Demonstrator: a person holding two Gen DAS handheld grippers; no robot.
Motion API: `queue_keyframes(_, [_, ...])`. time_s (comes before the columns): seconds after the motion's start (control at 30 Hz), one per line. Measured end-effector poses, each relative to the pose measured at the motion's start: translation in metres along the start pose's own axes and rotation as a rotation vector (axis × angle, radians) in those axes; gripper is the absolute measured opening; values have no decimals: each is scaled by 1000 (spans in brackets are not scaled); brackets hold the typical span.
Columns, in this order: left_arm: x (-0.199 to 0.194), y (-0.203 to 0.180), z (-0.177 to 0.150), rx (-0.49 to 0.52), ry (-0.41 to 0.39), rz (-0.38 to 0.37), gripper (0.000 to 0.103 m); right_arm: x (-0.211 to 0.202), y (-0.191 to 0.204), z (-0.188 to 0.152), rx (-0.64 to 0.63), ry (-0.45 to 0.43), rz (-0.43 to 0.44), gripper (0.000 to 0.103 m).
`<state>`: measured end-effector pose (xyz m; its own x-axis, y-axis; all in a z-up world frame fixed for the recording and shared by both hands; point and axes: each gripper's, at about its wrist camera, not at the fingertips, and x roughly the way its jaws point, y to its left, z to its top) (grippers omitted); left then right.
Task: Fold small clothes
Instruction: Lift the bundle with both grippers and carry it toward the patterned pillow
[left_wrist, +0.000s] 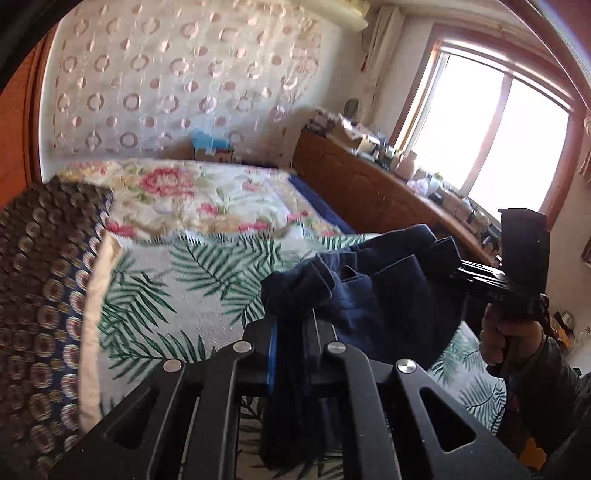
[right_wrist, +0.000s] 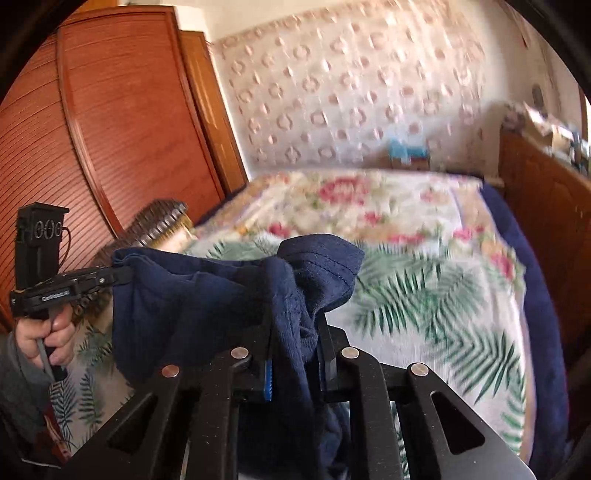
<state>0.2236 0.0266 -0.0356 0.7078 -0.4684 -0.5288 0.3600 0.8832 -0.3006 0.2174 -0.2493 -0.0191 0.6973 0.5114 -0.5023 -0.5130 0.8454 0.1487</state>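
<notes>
Left wrist view. Risk first: I judged the garment (left_wrist: 369, 291) could slip, since the left gripper (left_wrist: 291, 332) pinched only a bunched edge; a tug from the other side would pull it free. The fabric was also crumpled between the two holds, so laying it down like this would likely set a crooked fold. Jaws were pressed nearly together on the navy cloth. The garment hung above the bed (left_wrist: 192, 280), toward its window side. The right gripper (left_wrist: 465, 271) met the cloth's far corner.

Right wrist view. Same worry: a loose flap stood up over the right gripper (right_wrist: 295, 350), so the pinch looked shallow. Blur made finer detail unreadable. Jaws were closed tight on a thick fold. The garment (right_wrist: 192, 302) was stretched over the bed (right_wrist: 424, 295), toward its wardrobe side, to the left gripper (right_wrist: 114, 275), which clamped the opposite corner.
</notes>
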Motion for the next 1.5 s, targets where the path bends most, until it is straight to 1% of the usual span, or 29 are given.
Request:
queue_keyframes(0.1, [-35,-2,9,9,-88,37,10,-9,18,20,-51,-56,25,16])
queue_keyframes(0.17, [-54,2,14,9,-125,59,10,-8,31,36,-80,-84,48,16])
queue_keyframes(0.3, [-92,22,20,-10,-208,149,10,3,59,72,-151,-130,127,16])
queue_keyframes(0.37, [-109,38,19,-36,-240,200,10,18,77,92,-201,-136,150,16])
queue_keyframes(0.5, [-126,68,9,-104,-285,287,10,56,116,124,-318,-134,208,16])
queue_keyframes(0.6, [-132,86,-3,-172,-276,274,10,89,148,144,-386,-115,246,16])
queue_keyframes(0.73, [-141,97,-23,-216,-291,332,10,136,178,168,-442,-85,289,16])
queue_keyframes(0.83, [-151,100,-38,-247,-305,360,10,176,183,185,-486,-64,308,16])
queue_keyframes(0.9, [-149,108,-46,-265,-292,403,10,205,192,195,-509,-42,325,16])
queue_keyframes(0.97, [-149,118,-57,-296,-287,423,10,232,205,198,-533,-12,329,16])
queue_keyframes(1.1, [-142,139,-74,-359,-274,462,10,269,220,210,-520,40,336,18])
queue_keyframes(1.17, [-138,145,-81,-378,-256,461,10,286,224,219,-436,109,361,18])
queue_keyframes(1.2, [-135,146,-83,-382,-248,466,10,289,225,226,-400,121,352,23])
queue_keyframes(1.23, [-133,146,-84,-381,-243,471,10,292,227,232,-387,107,329,24])
queue_keyframes(1.27, [-132,146,-85,-380,-239,477,10,289,227,238,-384,76,304,28])
queue_keyframes(1.3, [-131,147,-85,-379,-236,483,10,286,226,242,-387,51,282,36])
queue_keyframes(1.33, [-131,148,-85,-380,-234,488,10,281,225,245,-392,30,271,39])
queue_keyframes(1.4, [-130,150,-86,-385,-234,491,10,272,224,243,-419,24,314,40])
queue_keyframes(1.5, [-130,152,-88,-379,-232,498,10,268,223,227,-478,46,327,40])
